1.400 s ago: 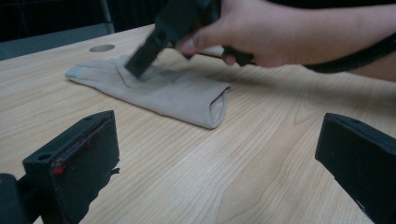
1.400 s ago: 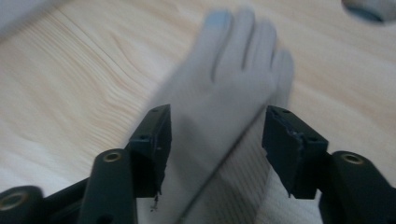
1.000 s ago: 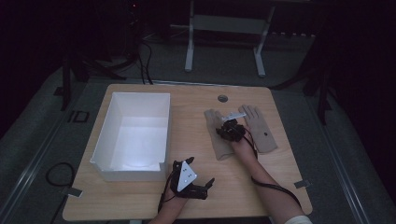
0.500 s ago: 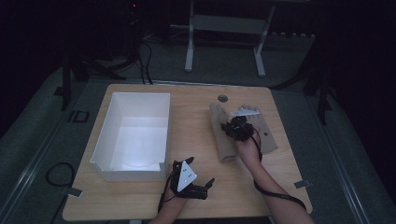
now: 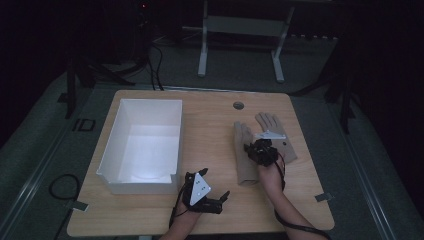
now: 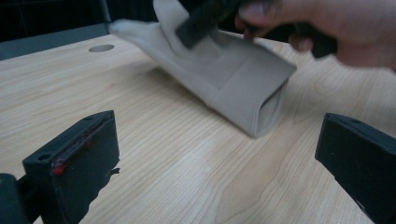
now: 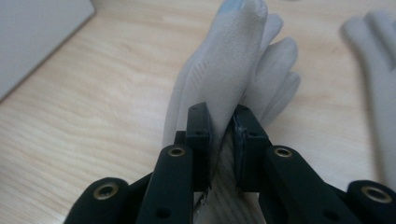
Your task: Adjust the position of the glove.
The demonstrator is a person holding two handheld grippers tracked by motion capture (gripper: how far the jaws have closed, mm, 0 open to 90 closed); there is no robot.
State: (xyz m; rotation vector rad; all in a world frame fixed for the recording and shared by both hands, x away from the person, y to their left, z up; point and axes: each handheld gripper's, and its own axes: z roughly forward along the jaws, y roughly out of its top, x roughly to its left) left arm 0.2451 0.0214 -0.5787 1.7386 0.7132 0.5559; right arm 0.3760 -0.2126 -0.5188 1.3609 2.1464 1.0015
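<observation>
Two pale grey gloves lie on the right half of the wooden table [image 5: 210, 135]. My right gripper [image 5: 261, 149] is shut on the nearer-left glove [image 5: 244, 162], its pads pinching the fabric below the fingers [image 7: 224, 70] and lifting that part off the wood. In the left gripper view this glove [image 6: 224, 79] hangs tilted, with its cuff resting on the table. The second glove [image 5: 272, 127] lies flat just right of it [image 7: 378, 70]. Near the front edge my left gripper [image 5: 212, 184] is open and holds nothing, its jaws [image 6: 217, 140] wide apart and pointing at the held glove.
A white open box [image 5: 112, 145] stands on the left half of the table, and its corner [image 7: 32, 32] shows in the right gripper view. A small round hole [image 5: 238, 105] sits in the tabletop behind the gloves. Cables trail off the front edge.
The right gripper has moved right and slightly up with the glove pinched in it, and the glove has turned from lying flat to being raised on its edge. The left gripper has stayed put.
</observation>
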